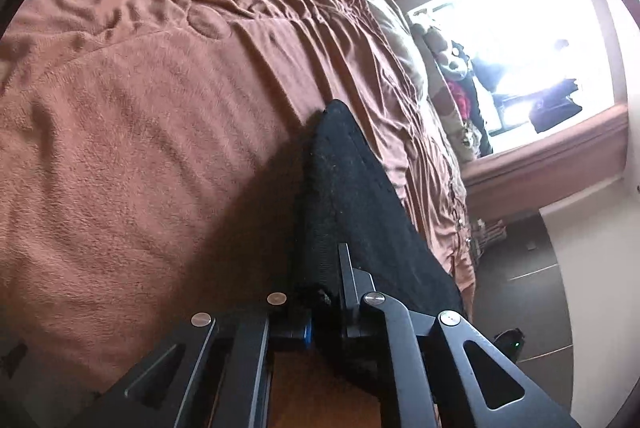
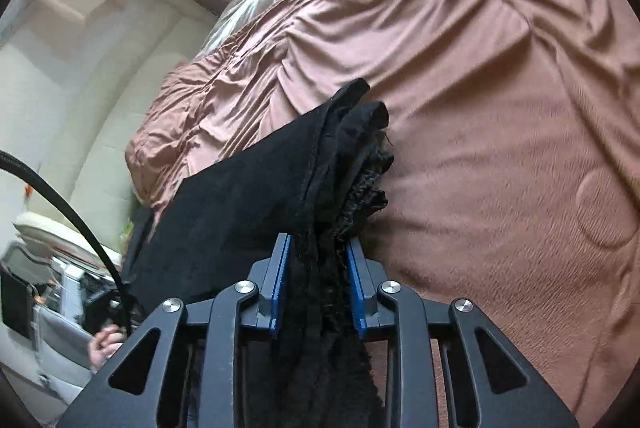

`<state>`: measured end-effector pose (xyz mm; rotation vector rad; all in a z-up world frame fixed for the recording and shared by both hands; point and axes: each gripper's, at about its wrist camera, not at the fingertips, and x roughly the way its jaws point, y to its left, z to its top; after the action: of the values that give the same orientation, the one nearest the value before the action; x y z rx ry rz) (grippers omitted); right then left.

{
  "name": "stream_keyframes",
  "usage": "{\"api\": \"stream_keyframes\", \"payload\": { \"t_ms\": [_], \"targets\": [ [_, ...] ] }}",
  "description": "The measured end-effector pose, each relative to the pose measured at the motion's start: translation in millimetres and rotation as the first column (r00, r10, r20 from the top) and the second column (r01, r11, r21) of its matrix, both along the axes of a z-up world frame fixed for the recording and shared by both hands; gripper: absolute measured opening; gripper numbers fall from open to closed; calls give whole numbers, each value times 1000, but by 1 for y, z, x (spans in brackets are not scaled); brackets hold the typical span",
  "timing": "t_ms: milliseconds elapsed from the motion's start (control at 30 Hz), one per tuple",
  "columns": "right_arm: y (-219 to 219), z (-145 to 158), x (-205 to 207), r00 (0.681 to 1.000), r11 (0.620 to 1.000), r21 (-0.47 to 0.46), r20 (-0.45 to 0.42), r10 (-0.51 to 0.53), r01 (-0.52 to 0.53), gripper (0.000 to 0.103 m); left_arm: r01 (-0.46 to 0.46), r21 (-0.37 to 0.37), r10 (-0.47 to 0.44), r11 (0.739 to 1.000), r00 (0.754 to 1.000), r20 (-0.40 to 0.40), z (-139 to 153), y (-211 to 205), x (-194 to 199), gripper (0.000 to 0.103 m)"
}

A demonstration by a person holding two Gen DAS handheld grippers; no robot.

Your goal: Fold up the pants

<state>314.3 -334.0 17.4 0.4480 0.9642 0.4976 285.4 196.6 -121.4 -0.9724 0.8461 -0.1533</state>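
Observation:
The black pants [image 1: 352,196] hang over a brown bedspread [image 1: 140,108]. In the left wrist view my left gripper [image 1: 324,292] is shut on a thin edge of the black cloth, which stretches away from the jaws as a taut dark sheet. In the right wrist view my right gripper [image 2: 318,268] is shut on a thick bunched part of the pants [image 2: 280,168], its blue pads [image 2: 282,268] pressing both sides of the bundle. Frayed folds stick out past the fingertips, and more cloth hangs below the jaws.
The bedspread [image 2: 480,108] covers the bed with many wrinkles. A bright window [image 1: 532,28] with clutter on its sill lies beyond the bed. A person's hand [image 2: 104,344], a black cable [image 2: 72,216] and white furniture show at lower left. Dark floor [image 1: 516,284] lies beside the bed.

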Motion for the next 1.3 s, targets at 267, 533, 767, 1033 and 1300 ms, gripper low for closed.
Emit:
{"api": "stream_keyframes", "payload": {
  "t_ms": [267, 533, 767, 1033, 1300],
  "targets": [
    [-17, 3, -36, 996, 995, 63, -57, -68, 72, 59, 17, 46, -12, 999, 994, -106, -14, -5, 1, 24],
    [-30, -7, -66, 989, 991, 121, -144, -37, 55, 59, 5, 58, 1, 998, 995, -99, -16, -6, -16, 65],
    [-26, -22, -62, 976, 987, 143, -213, -37, 69, 59, 35, 95, -27, 995, 996, -83, -9, -22, -20, 76],
    [-28, -39, -64, 967, 966, 241, -251, -37, 99, 59, 55, 95, -49, 994, 997, -64, -5, -41, -21, 83],
    [-26, -57, -48, 973, 909, 401, -230, -24, 117, 57, 44, 111, -38, 993, 998, -53, -11, -53, -23, 83]
  ]
}}
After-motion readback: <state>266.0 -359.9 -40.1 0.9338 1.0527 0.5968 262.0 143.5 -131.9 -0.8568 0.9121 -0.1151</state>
